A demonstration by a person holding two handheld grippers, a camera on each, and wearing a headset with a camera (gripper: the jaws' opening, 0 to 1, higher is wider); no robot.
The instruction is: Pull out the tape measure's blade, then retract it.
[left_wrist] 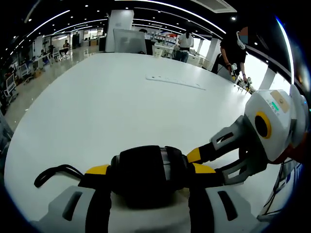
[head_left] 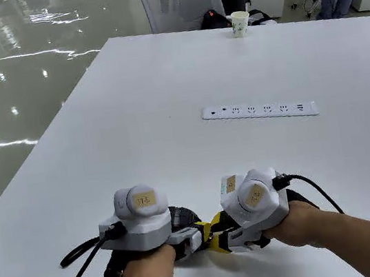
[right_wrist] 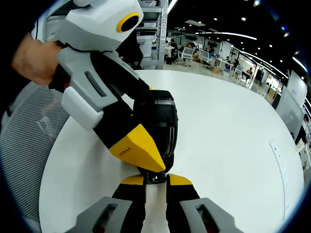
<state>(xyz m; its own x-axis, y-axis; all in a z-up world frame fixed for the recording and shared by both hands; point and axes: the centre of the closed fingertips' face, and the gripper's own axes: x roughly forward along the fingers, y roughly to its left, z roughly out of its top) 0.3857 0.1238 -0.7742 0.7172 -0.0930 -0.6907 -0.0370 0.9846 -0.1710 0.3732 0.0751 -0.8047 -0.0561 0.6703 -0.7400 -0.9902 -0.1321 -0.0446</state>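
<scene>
Tape measure (right_wrist: 156, 124) sits on the white table (head_left: 165, 99), well to the near side of the power strip (head_left: 259, 110), close to the person, between both grippers. Left gripper (left_wrist: 150, 170): fingers clamped on either side of the black case, yellow pads (left_wrist: 97, 170) pressed against it, case resting on or just above the tabletop. Right gripper (right_wrist: 156, 180): fingers nearly together, pinching a small dark bit at the mouth of the case, most likely the blade tip (right_wrist: 155, 177); too small to confirm the hook itself. The two grippers almost touch at the case, jaws pointing at each other. No blade length shows between them, so the pull looks not yet started.

Step in hand: draw the blade out.
- Keep the left grip firm and the case level on the table so it doesn't twist or slide.
- Move the right gripper straight away from the case mouth, in line with the slot, parallel to the power strip rather than toward it. An angled pull would kink the blade or peel the tip out of the pinch.
- Pinch is narrow, so go slow. A slip means the spring snaps the blade back.
- For retract, ease back along the same line and don't just let go.

Paper cup (head_left: 240, 23) stands far beyond the power strip, at the table's far edge, out of the way.
</scene>
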